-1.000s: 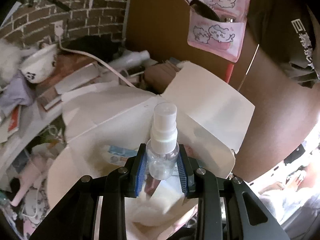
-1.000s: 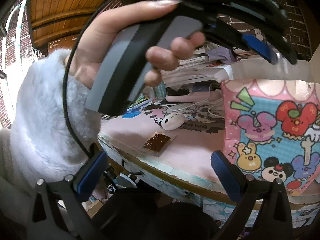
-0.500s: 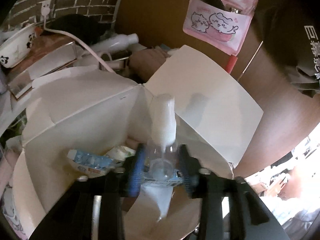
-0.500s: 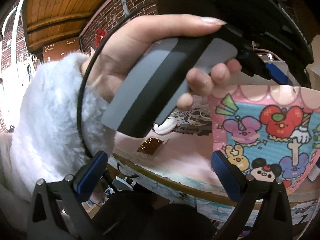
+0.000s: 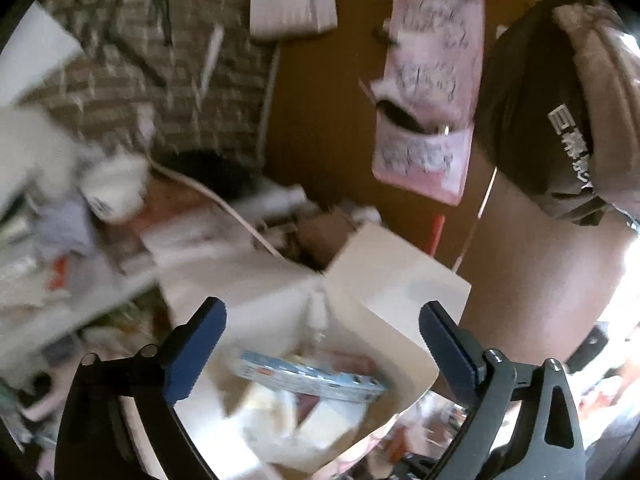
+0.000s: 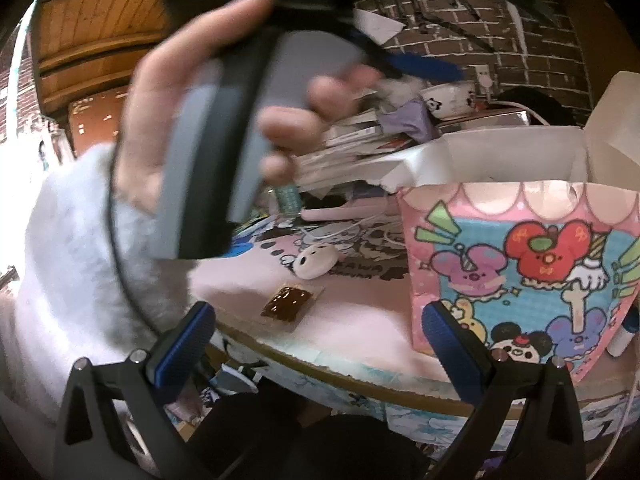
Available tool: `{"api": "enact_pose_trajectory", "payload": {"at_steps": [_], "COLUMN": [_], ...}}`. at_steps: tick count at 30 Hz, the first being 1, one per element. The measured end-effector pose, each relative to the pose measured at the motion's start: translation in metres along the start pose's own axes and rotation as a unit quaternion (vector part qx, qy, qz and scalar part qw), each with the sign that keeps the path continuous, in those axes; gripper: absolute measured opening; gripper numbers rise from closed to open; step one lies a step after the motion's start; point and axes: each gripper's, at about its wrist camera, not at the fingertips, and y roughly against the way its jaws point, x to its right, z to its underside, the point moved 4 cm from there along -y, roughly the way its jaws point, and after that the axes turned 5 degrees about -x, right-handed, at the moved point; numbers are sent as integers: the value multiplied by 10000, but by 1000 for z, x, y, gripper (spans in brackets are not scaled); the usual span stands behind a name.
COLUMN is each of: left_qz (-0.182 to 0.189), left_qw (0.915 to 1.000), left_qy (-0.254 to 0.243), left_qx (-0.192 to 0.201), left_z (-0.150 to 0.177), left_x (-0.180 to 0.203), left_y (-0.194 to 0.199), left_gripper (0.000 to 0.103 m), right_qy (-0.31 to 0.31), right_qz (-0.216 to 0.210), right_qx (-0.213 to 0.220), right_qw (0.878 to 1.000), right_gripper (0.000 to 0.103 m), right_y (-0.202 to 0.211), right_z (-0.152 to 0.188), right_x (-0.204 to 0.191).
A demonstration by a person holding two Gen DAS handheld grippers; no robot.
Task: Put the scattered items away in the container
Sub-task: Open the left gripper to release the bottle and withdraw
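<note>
A brick wall (image 6: 500, 32) backs the cluttered pink desk (image 6: 360, 316). Beside it stands a brown panel (image 5: 320, 120); overhead, a wood-plank ceiling (image 6: 92, 28). Daylight glares at the left.

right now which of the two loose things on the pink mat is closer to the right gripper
The brown sachet. It lies flat near the mat's front edge, just beyond the right gripper, while the white mouse sits farther back.

White East Asian characters were printed on the dark brown fabric bag (image 5: 560, 132) hanging at the upper right, too blurred to make out. Dark block lettering ran across the pink cartoon-printed desk mat (image 6: 360, 268) near the table's middle, partly covered and unreadable.
</note>
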Motion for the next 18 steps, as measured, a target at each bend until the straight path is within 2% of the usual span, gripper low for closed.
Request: {"api": "enact_pose_trajectory", "payload": {"at_steps": [5, 11, 18], "left_qz": [-565, -1305, -2154], "left_qw": [9971, 9853, 9676], "left_qy": [-12, 213, 487], "left_qx": [503, 1084, 1224], "left_z": [6, 25, 63], "left_x": [-8, -23, -42], "left_y": [40, 96, 139], "left_gripper": [101, 103, 103], "right_qy": [-324, -498, -609], "right_qz": [297, 645, 941], "right_qx": [-35, -77, -101], "right_qw": [9990, 9966, 9936], "right_gripper": [103, 103, 103], "right_y": [-6, -12, -16], "right_z": [-2, -5, -7], "right_x": [7, 11, 11]}}
